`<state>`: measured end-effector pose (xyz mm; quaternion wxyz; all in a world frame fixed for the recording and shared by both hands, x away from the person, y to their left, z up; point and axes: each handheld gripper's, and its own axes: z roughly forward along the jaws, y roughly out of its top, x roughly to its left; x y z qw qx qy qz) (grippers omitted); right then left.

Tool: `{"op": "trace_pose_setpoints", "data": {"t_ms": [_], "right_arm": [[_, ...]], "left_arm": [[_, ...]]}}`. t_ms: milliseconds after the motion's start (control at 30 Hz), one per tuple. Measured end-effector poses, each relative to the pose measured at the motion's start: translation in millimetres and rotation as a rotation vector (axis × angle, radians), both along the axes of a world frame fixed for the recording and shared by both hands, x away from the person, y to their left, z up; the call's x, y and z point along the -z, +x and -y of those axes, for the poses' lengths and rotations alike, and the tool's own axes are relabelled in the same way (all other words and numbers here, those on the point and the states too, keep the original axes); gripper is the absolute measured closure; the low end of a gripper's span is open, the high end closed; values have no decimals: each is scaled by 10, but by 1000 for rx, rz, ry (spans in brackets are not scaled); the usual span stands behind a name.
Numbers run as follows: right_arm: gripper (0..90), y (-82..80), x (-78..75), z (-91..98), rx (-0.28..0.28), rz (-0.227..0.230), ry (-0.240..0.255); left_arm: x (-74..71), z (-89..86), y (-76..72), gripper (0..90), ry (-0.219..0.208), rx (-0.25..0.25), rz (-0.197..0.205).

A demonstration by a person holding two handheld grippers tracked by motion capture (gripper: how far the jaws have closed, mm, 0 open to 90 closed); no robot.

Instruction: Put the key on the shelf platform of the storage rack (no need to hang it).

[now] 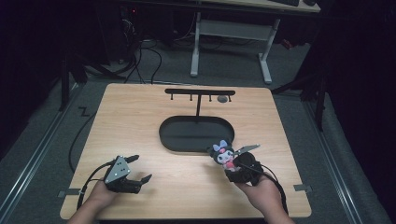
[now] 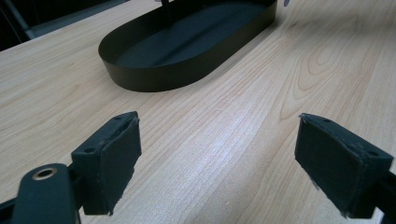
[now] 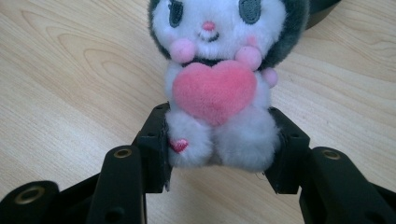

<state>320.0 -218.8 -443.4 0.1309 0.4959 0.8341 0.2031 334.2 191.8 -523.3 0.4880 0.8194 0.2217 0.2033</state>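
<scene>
A small plush doll (image 1: 223, 156) with a white face, dark hood and pink heart (image 3: 214, 88) stands upright just right of the tray's near end. My right gripper (image 3: 219, 149) is shut on its lower body, one jaw pressing each side. My left gripper (image 1: 140, 169) hovers over the table's near left with its jaws wide apart and bare wood between the pads (image 2: 112, 158). A black oval tray (image 1: 196, 133) lies in the middle of the table, and its rim (image 2: 154, 79) shows ahead in the left gripper view.
A black T-shaped stand (image 1: 199, 95) with small hooks rises from the tray's far side. A small grey object (image 1: 222, 99) hangs near its right end. A white desk frame (image 1: 231, 42) and cables stand on the floor beyond the table.
</scene>
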Motion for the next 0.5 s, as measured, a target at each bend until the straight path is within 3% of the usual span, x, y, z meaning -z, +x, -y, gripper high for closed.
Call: {"op": "trace_pose_setpoints", "data": {"t_ms": [500], "right_arm": [[505, 209, -51, -43, 21, 19, 12]], "left_arm": [[0, -8, -4, 154, -9, -1, 2]]}}
